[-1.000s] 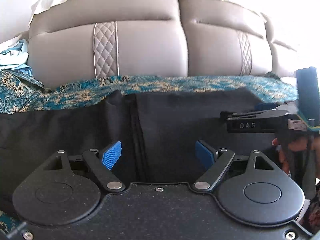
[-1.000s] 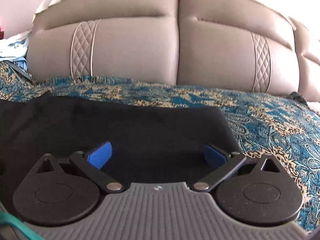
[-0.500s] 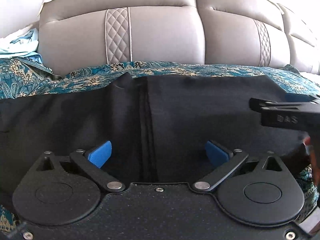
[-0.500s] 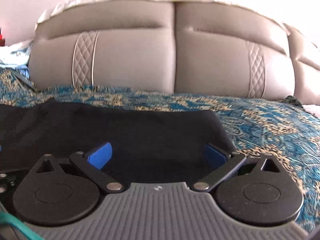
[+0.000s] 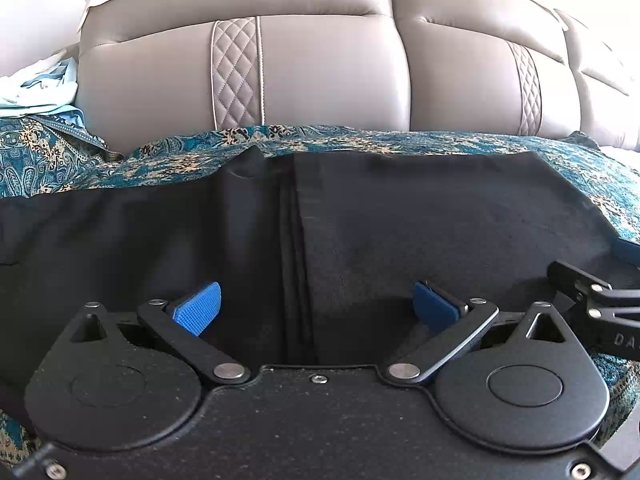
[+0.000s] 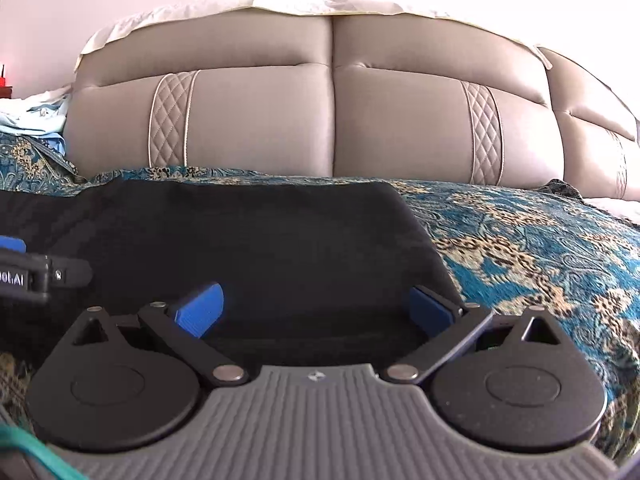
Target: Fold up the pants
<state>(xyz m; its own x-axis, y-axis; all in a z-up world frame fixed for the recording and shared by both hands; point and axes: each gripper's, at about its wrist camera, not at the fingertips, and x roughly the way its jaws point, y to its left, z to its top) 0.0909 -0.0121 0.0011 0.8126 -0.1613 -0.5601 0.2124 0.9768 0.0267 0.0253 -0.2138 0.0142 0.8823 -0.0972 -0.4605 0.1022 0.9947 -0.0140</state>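
Black pants (image 5: pixel 420 216) lie flat on a teal patterned bedspread (image 5: pixel 360 140), with a centre seam running away from me. My left gripper (image 5: pixel 316 306) is open, its blue pads wide apart, low over the near edge of the pants by the seam. My right gripper (image 6: pixel 316 308) is open over the right end of the pants (image 6: pixel 260 240), close to their right edge. The right gripper's finger shows at the right edge of the left wrist view (image 5: pixel 592 300). The left gripper's finger shows at the left edge of the right wrist view (image 6: pixel 36 276).
A padded grey headboard (image 5: pixel 328 76) stands behind the bed. Light blue clothes (image 5: pixel 36 92) are piled at the far left. Bare bedspread (image 6: pixel 540 248) lies to the right of the pants.
Both grippers have dropped lower and closer to the pants. The right gripper has sunk to the lower right in the left wrist view. Both stay open.
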